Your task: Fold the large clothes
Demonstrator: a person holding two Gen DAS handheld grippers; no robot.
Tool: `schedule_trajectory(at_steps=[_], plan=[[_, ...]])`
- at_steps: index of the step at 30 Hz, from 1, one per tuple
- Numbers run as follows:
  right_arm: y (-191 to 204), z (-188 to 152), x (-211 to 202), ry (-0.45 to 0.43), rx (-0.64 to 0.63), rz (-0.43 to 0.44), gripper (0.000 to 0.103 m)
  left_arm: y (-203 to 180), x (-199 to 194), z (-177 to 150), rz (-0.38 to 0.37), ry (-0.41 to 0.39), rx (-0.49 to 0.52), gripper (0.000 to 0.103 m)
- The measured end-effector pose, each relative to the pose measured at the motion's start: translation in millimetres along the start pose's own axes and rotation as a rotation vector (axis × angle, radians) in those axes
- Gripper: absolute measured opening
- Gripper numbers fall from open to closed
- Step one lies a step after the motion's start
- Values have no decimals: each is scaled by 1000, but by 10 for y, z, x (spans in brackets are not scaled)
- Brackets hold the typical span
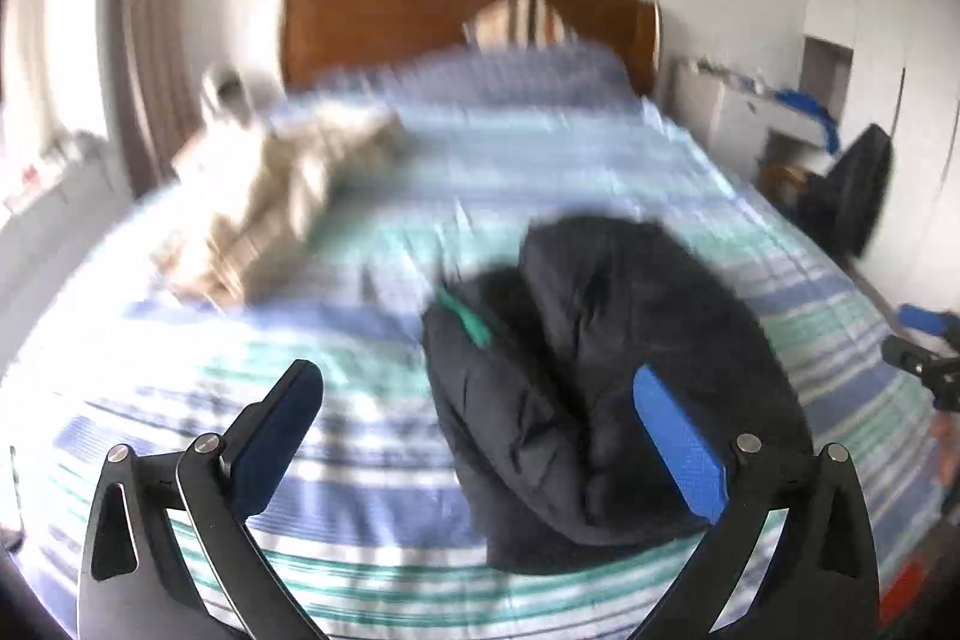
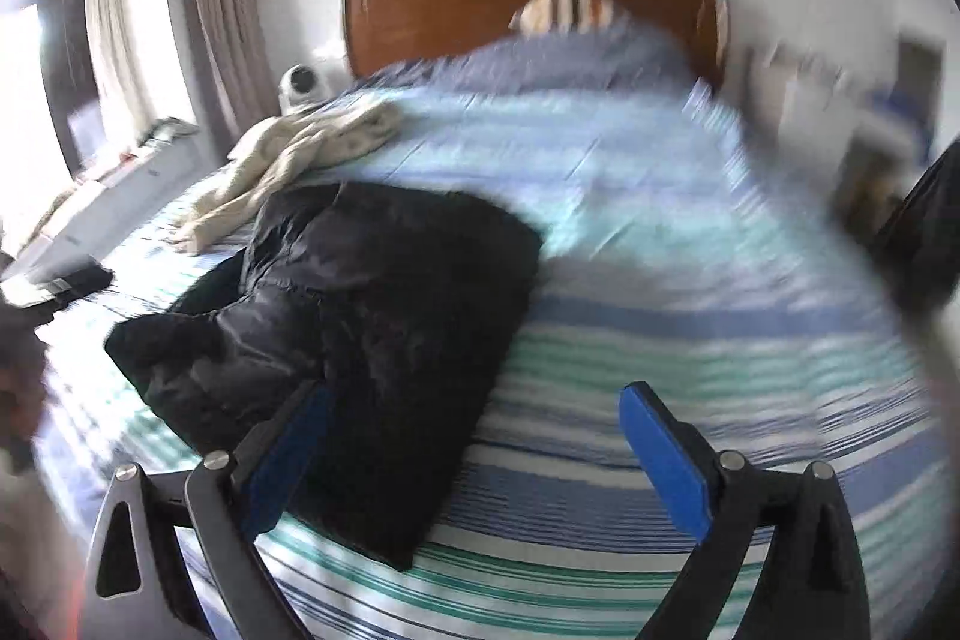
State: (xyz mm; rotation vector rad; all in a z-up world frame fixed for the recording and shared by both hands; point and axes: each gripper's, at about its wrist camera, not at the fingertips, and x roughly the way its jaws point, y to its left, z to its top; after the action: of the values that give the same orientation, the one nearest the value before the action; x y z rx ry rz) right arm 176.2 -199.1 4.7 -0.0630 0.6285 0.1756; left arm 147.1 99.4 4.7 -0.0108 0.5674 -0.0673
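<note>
Left wrist view: the left tongs (image 1: 480,436) stand wide apart with nothing between the pads, above the striped bed (image 1: 372,508). The dark padded jacket (image 1: 612,400) lies folded into a thick bundle just beyond the right-hand pad, from about 12 to 4 o'clock of the tongs. A green tag (image 1: 468,319) shows at its upper left edge. A beige garment (image 1: 282,208) lies crumpled well apart at 10 o'clock, toward the wooden headboard (image 1: 462,22). The tip of the right tongs shows at the frame's 3 o'clock edge. The picture is smeared, so fine folds cannot be read.

Right wrist view: the right tongs (image 2: 474,448) also gape, clamped on nothing. The jacket (image 2: 372,340) sits at 10 to 11 o'clock of them, its near corner just behind the left-hand pad; whether that pad touches the cloth I cannot tell. The beige garment (image 2: 300,148) lies beyond the jacket at 11 o'clock.

Judgement: the jacket looks folded and let go, so the step in hand is likely clearing away and going for the beige piece. To do it well, lift both tongs straight clear so no pad drags the puffy bundle open, then take the beige garment by two far-apart edges, shoulders or hem, and spread it flat on open bed before any fold.
</note>
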Motion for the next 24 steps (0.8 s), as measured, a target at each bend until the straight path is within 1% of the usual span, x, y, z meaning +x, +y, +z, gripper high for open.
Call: schedule_trajectory(at_steps=[1, 2, 3, 4, 6, 7, 8, 11, 13, 18, 22, 24], plan=[[67, -9, -159, -38, -4, -49, 99, -96, -118, -5, 16, -30, 8, 103], [-5, 35, -169, -51, -3, -65, 99, -155, -209, -26, 19, -37, 12, 103], [-43, 15, -287, -68, 1, -87, 99, -235, -263, -39, 17, -38, 11, 103], [-112, 29, -359, -70, 10, -99, 99, -298, -280, -63, 16, -33, 5, 103], [-105, 62, -378, -37, 23, -121, 99, -405, -256, -109, 29, -25, -15, 103], [-102, 44, -396, -9, 23, -126, 99, -474, -236, -112, 37, -20, -22, 103], [-96, 15, -409, -5, 21, -126, 99, -547, -245, -151, 49, -9, -21, 103], [-95, -54, -509, -10, 21, -117, 99, -760, -285, -125, 55, 1, -11, 103], [-100, -72, -545, -2, 23, -128, 99, -857, -372, -124, 65, 8, -8, 103], [-114, -102, -649, -18, 16, -161, 99, -1090, -480, -138, 104, 15, 19, 103], [-119, -149, -717, -21, 11, -160, 99, -1162, -555, -169, 91, 19, -15, 103], [-136, -176, -805, -50, 29, -146, 99, -1181, -588, -186, 85, 22, -35, 103]])
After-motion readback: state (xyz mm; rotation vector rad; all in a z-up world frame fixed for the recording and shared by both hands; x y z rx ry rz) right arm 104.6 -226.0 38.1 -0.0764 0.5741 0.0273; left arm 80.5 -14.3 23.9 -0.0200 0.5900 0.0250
